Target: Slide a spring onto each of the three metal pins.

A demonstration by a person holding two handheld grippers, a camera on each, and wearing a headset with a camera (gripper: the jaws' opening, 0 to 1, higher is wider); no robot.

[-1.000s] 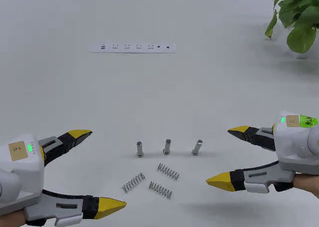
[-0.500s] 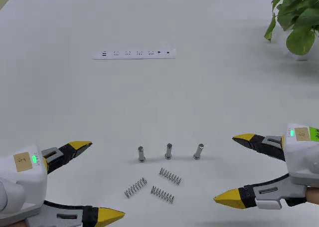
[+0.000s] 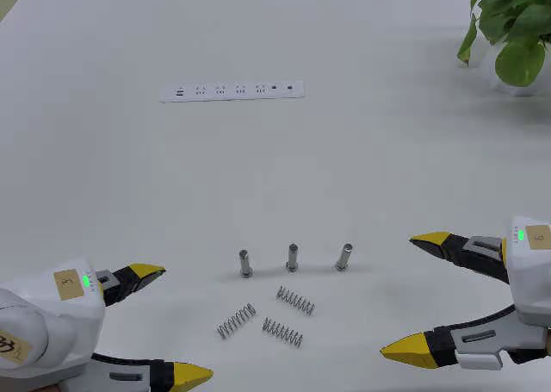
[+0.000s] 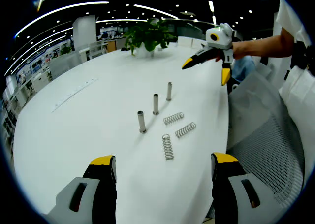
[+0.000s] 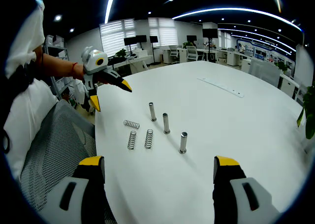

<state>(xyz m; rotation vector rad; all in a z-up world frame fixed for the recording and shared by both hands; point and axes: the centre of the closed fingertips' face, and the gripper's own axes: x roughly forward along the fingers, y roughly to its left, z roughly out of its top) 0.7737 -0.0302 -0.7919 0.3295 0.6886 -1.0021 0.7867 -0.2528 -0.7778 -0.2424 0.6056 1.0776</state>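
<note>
since a second ago both of my grippers have drawn back toward me, away from the parts, and they sit lower in the head view; the parts themselves lie as they did.

my left gripper (image 3: 182, 323), white-bodied with black fingers and yellow tips, has its jaws spread wide and holds nothing. my right gripper (image 3: 399, 294), built the same, is just as wide open and also holds nothing.

the three short silver metal pins (image 3: 292, 257) stand upright in a row on the plain white table (image 3: 344, 168), in the space between my two pairs of jaws and a little beyond their tips. none of the pins carries a spring. the three small coiled steel springs (image 3: 295, 300) lie flat on the table just on my side of the pins, near one another but apart, and touching no pin.

in the left gripper view the row of pins runs away ahead of my open jaws, with the springs lying to the right of it. in the right gripper view the pins again sit ahead between the jaws, with the springs to their left.

well beyond both pairs of jaws a long white power strip (image 3: 232, 90) lies flat on the table, and a green leafy plant (image 3: 508, 30) stands far past my right jaws.
</note>
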